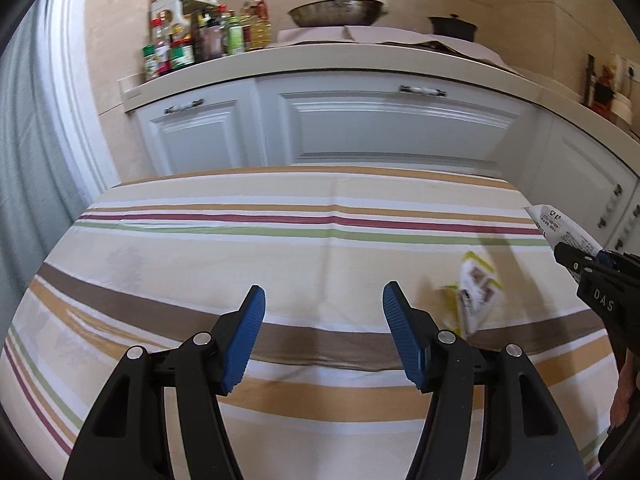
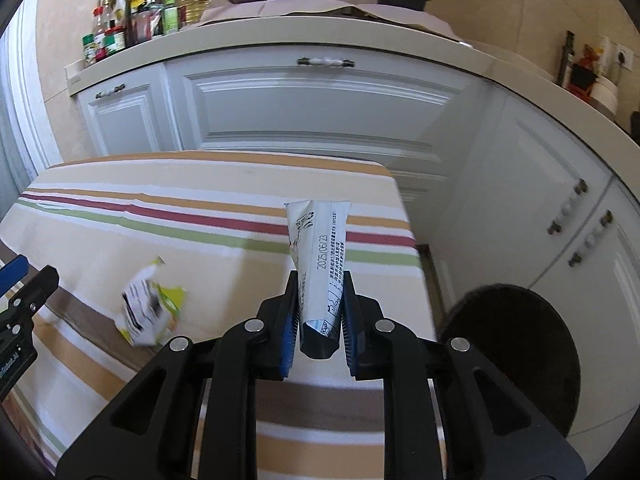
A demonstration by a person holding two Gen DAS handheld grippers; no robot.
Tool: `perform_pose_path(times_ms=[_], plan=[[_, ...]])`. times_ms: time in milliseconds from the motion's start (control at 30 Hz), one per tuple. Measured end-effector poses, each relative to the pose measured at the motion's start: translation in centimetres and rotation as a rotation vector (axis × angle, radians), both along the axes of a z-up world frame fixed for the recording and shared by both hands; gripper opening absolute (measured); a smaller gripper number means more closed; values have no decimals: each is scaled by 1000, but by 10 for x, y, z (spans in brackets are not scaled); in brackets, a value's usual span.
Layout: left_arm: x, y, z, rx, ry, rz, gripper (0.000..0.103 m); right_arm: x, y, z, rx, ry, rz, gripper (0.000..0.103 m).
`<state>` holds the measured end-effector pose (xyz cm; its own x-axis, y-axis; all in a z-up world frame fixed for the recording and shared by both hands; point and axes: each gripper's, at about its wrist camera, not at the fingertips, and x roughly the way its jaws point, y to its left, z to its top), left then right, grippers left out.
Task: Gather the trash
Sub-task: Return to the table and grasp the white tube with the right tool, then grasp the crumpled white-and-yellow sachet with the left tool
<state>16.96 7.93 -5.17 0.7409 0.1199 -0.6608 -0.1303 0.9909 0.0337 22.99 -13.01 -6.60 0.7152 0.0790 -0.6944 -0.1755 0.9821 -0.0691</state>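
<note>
Two grippers: our right gripper [image 2: 319, 300] clamps a white wrapper [image 2: 320, 264] above the striped table [image 2: 224, 184]; we keep it pinched. Left gripper [image 1: 324, 312], jaws apart and empty, should straddle the crumpled yellow-green wrapper [image 1: 476, 292] beyond.

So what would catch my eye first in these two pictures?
Probably the white printed wrapper pinched upright in the right gripper, above the striped tablecloth. Next, a crumpled yellow-green packet lying on the cloth just right of the open left gripper. A dark round bin sits on the floor beside the table.
</note>
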Motion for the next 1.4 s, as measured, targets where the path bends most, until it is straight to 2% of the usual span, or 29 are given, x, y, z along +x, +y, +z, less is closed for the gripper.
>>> perform_pose_path(times_ms=[333, 567, 733, 833, 933, 1000, 1133, 1167, 1400], plan=[[6, -38, -3, 6, 16, -94, 60, -13, -30, -4, 19, 13, -51, 19], [17, -55, -8, 11, 32, -140, 67, -13, -38, -6, 36, 17, -57, 19], [34, -64, -18, 24, 76, -166, 70, -12, -41, -4, 48, 14, -52, 19], [41, -64, -23, 6, 108, -177, 70, -11, -42, -5, 52, 15, -52, 19], [43, -64, -26, -3, 128, -184, 56, -11, -43, -6, 58, 18, -52, 19], [44, -65, -29, -12, 146, -203, 40, -11, -43, -6, 60, 19, -52, 19], [41, -67, -28, -15, 143, -222, 28, -11, -43, -6, 62, 18, -52, 19], [39, -68, -28, -12, 139, -223, 19, -12, -43, -5, 62, 17, -52, 19], [24, -62, -22, -4, 112, -202, 18, -21, -40, 0, 68, 2, -45, 19]])
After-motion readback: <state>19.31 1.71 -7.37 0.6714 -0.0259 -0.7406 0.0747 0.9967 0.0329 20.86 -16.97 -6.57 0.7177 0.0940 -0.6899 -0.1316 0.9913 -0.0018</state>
